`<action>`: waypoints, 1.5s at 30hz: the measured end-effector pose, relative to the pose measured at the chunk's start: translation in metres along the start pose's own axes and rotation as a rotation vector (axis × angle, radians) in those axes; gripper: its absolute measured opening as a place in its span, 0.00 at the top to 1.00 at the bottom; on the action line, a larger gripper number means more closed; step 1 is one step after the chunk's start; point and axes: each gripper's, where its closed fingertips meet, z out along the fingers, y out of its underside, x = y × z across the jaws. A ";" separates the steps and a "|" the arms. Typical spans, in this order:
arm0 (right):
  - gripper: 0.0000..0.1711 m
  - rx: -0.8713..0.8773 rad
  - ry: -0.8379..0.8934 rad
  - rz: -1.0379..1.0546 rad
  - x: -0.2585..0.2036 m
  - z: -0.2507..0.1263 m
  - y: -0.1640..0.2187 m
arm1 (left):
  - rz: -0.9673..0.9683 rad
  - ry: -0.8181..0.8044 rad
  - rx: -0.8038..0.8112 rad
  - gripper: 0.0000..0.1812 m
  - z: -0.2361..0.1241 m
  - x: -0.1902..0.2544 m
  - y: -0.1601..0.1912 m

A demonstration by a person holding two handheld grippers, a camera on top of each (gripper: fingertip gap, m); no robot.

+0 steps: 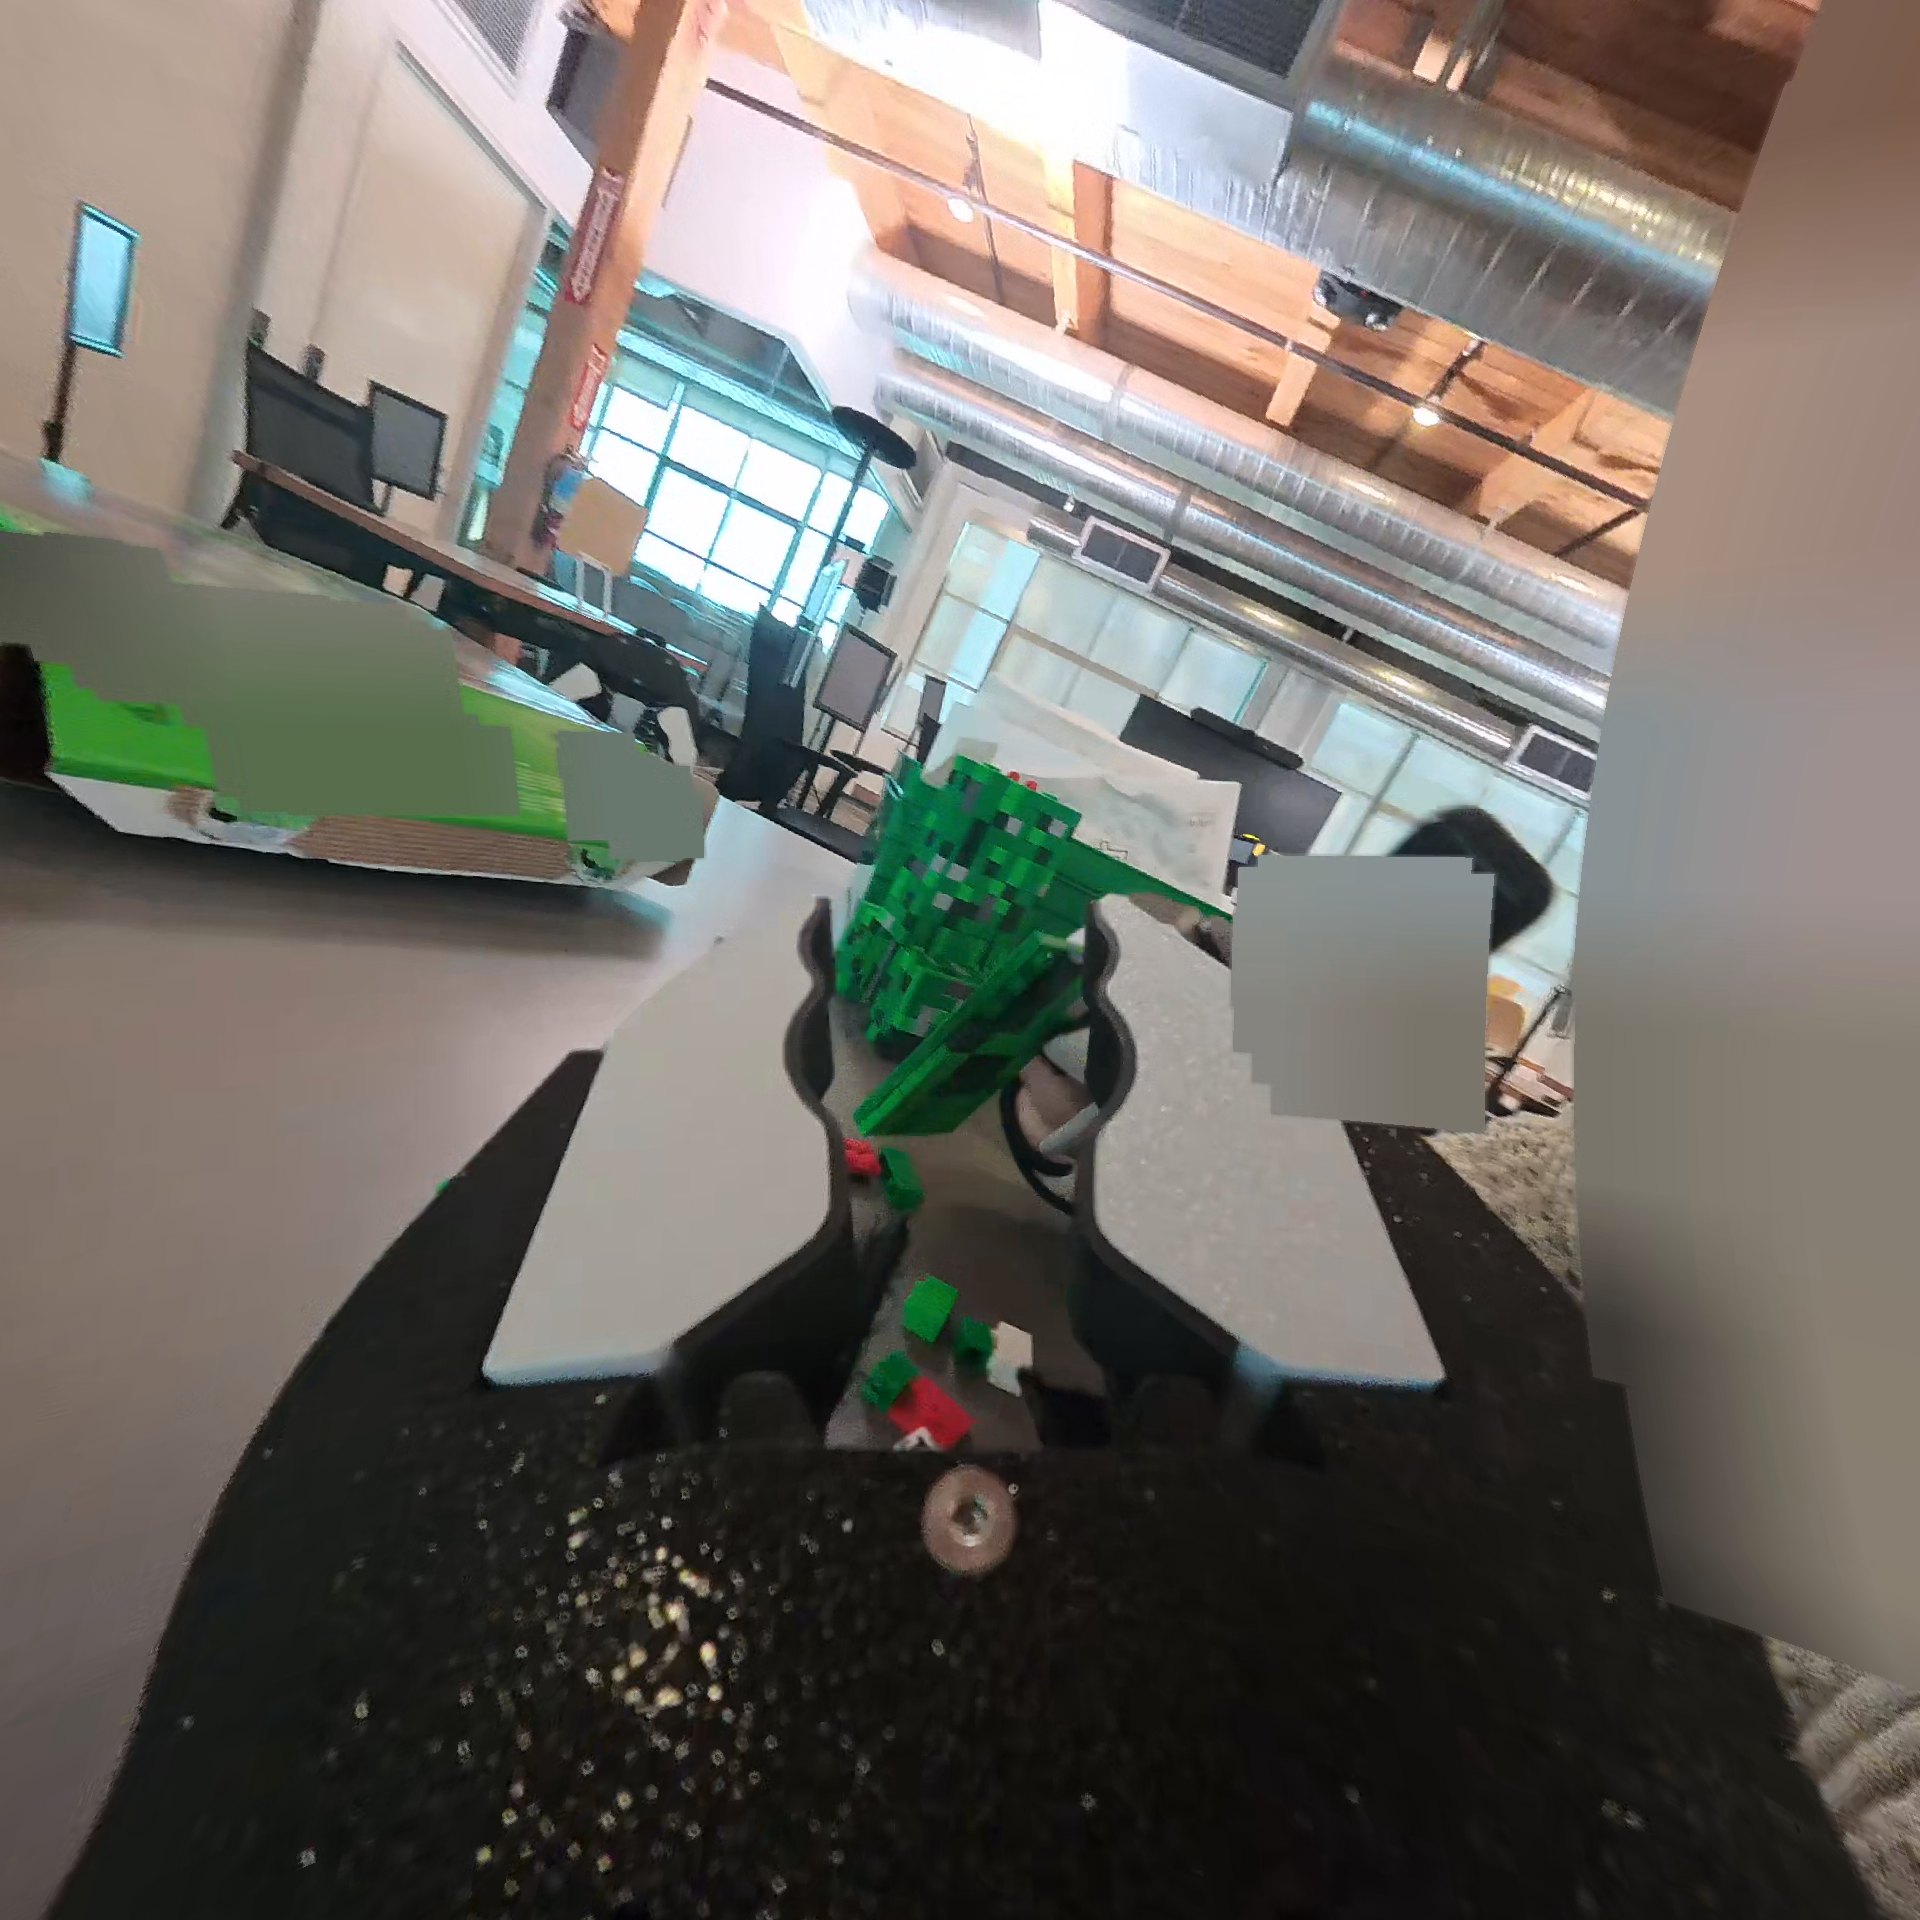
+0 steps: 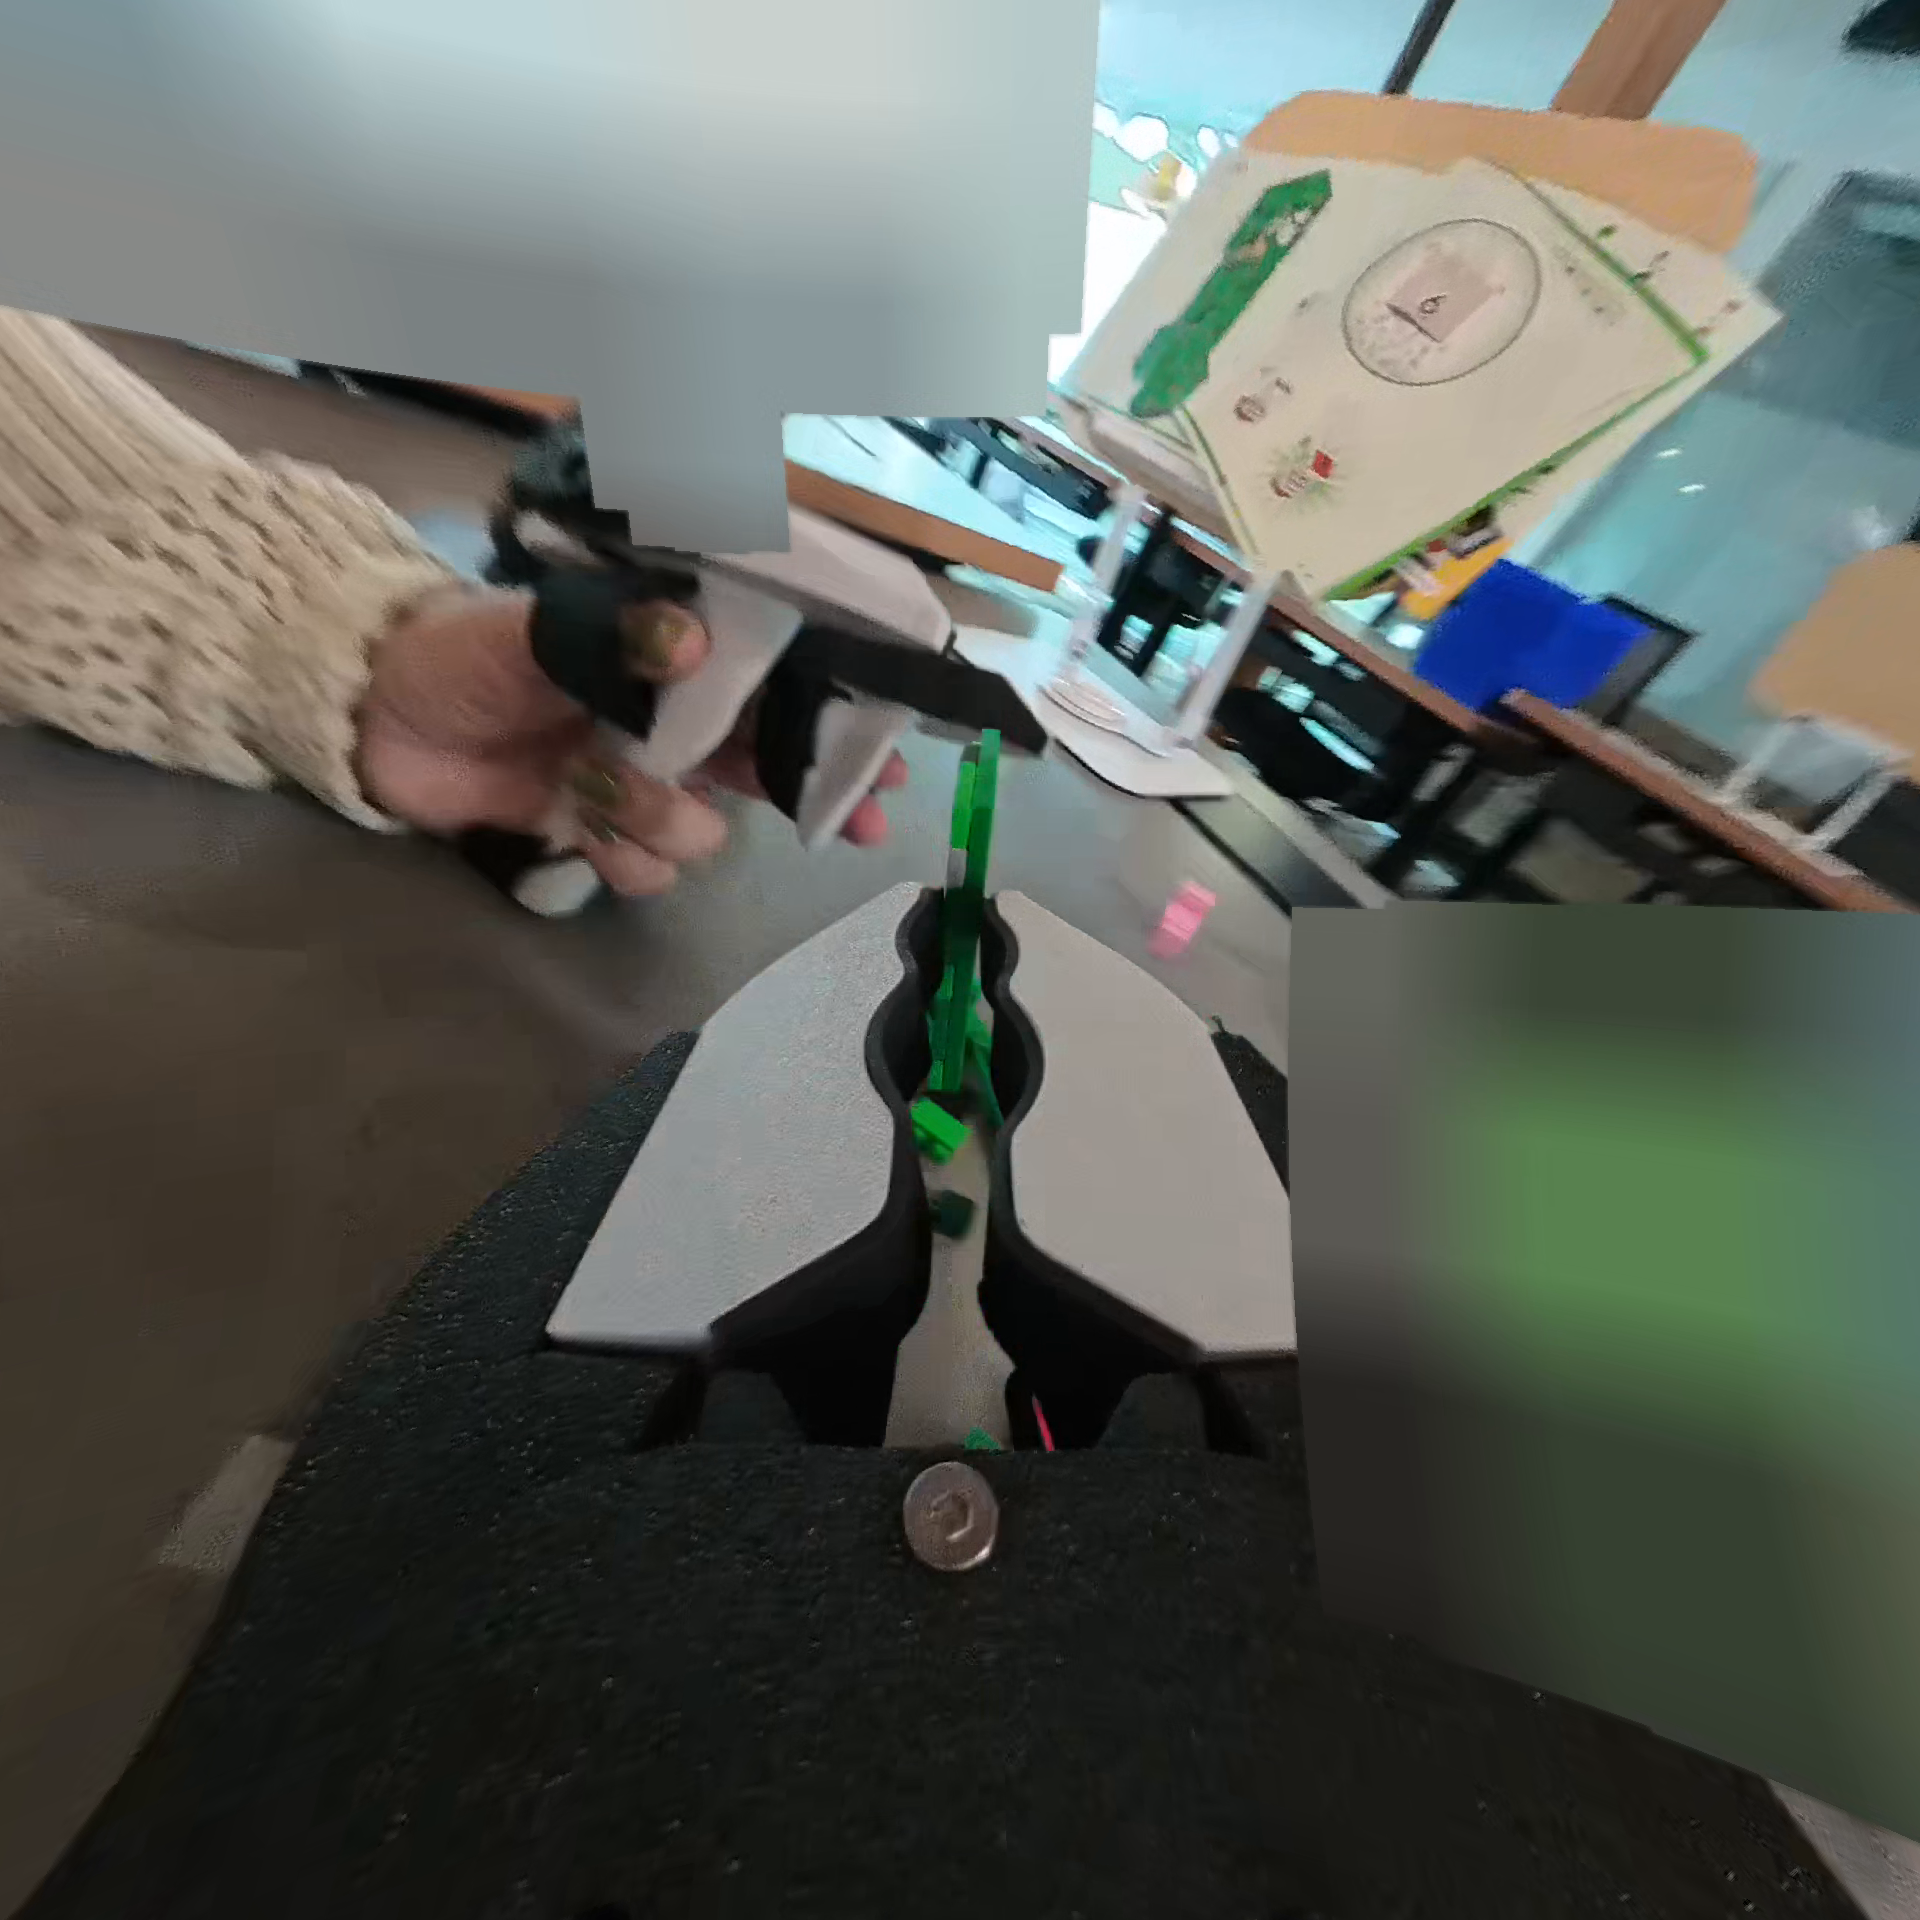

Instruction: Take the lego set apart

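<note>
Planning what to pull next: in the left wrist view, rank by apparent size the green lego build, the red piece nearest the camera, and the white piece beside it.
1. Green lego build, clearly largest, though farther away.
2. Red piece.
3. White piece, slightly smaller; both are partly hidden, so that order is unsure.

Silver ventilation ducts [image 1: 1351, 520] are running along under a wooden beamed ceiling [image 1: 1195, 239], with small lamps glowing beside them. Below the ducts' left end, daylight is pouring through a gridded window [image 1: 717, 499]. A wooden post [image 1: 592, 301] is rising left of that window, and a pale wall [image 1: 312, 208] is standing further left. Beneath the window, long wooden desks [image 1: 457, 561] are carrying dark monitors [image 1: 407, 442], with black chairs sitting alongside.
</note>
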 end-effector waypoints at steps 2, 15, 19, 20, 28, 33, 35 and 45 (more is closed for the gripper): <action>0.97 -0.067 0.072 -0.158 0.003 0.001 0.007 | 0.052 -0.044 0.009 0.75 -0.002 -0.004 -0.003; 0.97 -0.189 0.194 -0.656 -0.001 0.004 0.017 | 0.638 -0.136 -0.352 0.76 0.005 0.009 0.044; 0.97 -0.162 0.190 -0.718 -0.007 0.005 0.013 | 0.694 -0.150 -0.373 0.78 0.006 0.009 0.048; 0.97 -0.159 0.186 -0.734 -0.009 0.005 0.013 | 0.724 -0.146 -0.382 0.83 0.006 0.010 0.050; 0.96 -0.164 0.172 -0.722 -0.010 0.005 0.016 | 0.916 -0.184 -0.397 0.92 0.003 0.000 0.050; 0.97 -0.152 0.175 -0.548 -0.004 0.004 0.013 | 0.977 -0.252 -0.323 0.93 0.004 0.000 0.038; 0.97 -0.171 0.188 -0.406 0.010 0.002 0.019 | 0.980 -0.293 -0.309 0.92 0.003 -0.005 0.034; 0.97 -0.181 -0.001 0.392 0.028 -0.003 0.040 | 0.805 -0.307 -0.253 0.93 0.001 -0.015 0.021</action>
